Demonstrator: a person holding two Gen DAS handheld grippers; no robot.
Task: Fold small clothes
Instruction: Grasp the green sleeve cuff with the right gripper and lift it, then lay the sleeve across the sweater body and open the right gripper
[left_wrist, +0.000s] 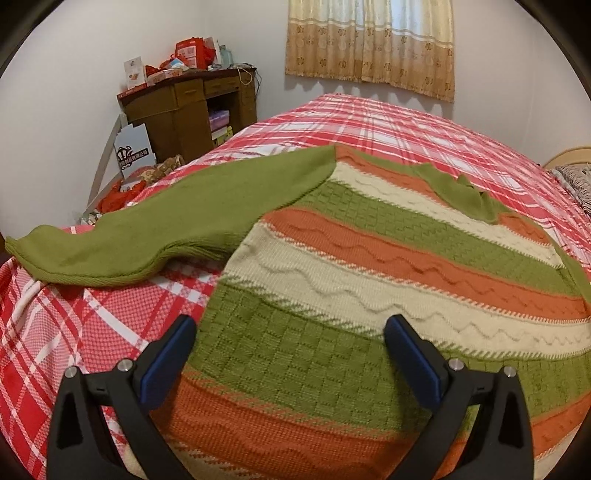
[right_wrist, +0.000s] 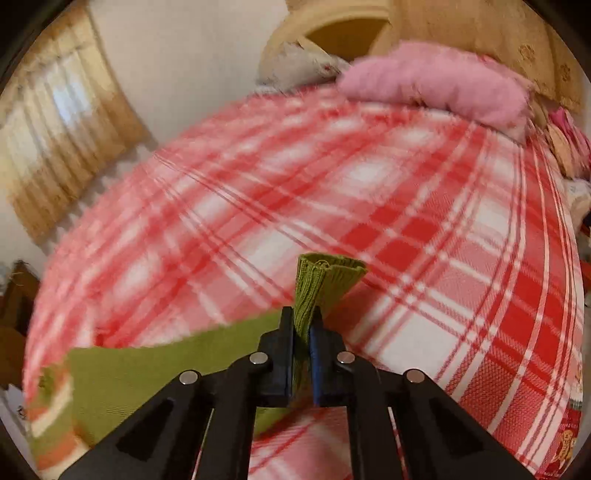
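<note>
A knitted sweater (left_wrist: 369, 266) with green, orange and cream stripes lies flat on the red plaid bed cover (left_wrist: 74, 332). Its green left sleeve (left_wrist: 166, 229) stretches out to the left. My left gripper (left_wrist: 290, 328) is open and empty, hovering over the sweater's lower part. My right gripper (right_wrist: 303, 325) is shut on the green ribbed cuff (right_wrist: 321, 284) of the other sleeve (right_wrist: 166, 369) and holds it above the bed cover (right_wrist: 332, 184). The right wrist view is motion-blurred.
A brown desk (left_wrist: 184, 107) piled with red boxes stands in the far left corner, with a cardboard box (left_wrist: 135, 147) beside it. A curtained window (left_wrist: 369, 40) is behind the bed. A pink fluffy pillow (right_wrist: 436, 85) and a headboard (right_wrist: 480, 33) lie at the bed's head.
</note>
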